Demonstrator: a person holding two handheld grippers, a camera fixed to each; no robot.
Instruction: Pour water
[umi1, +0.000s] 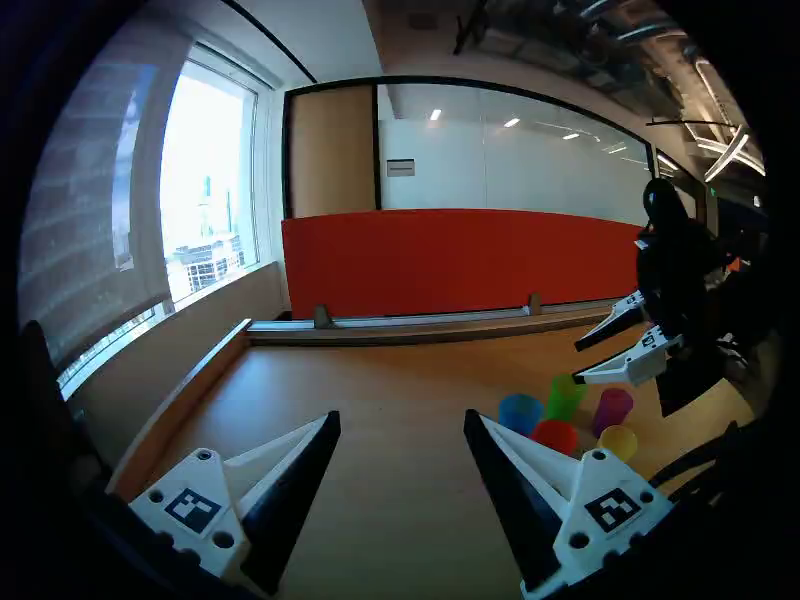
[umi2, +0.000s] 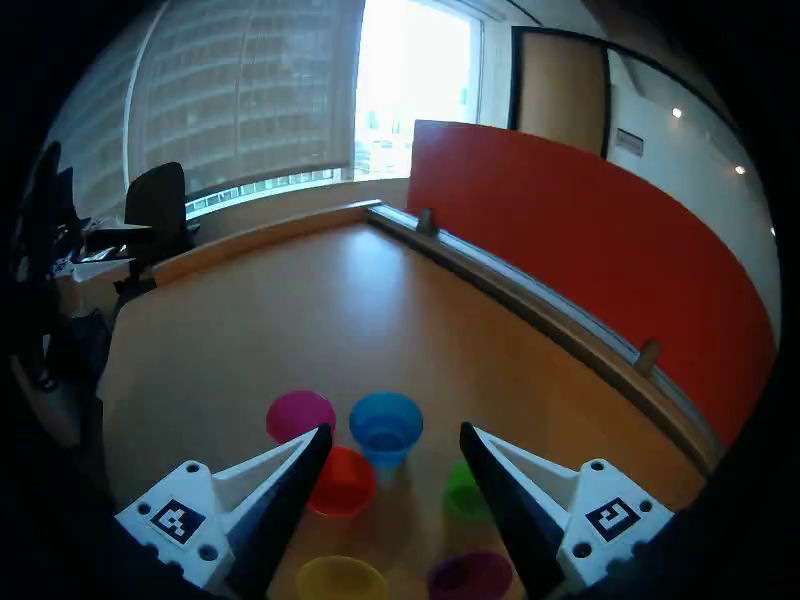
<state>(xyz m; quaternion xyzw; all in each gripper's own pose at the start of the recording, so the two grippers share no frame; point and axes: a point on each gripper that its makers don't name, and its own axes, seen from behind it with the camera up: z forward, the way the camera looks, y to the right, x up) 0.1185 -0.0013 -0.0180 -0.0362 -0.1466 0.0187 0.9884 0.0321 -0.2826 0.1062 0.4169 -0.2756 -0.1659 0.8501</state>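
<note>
I held the right gripper wide above the cups, presumably to select one; the left gripper, also wide, hung clear.

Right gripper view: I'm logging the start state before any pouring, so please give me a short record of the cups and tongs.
surface: wooden table
cups: six, upright, clustered
colours: pink cup, blue cup, red cup, green cup, yellow cup, purple cup
right tongs: open, empty, pointed at the cluster
left tongs: open, empty
cup contents: cannot tell
</note>
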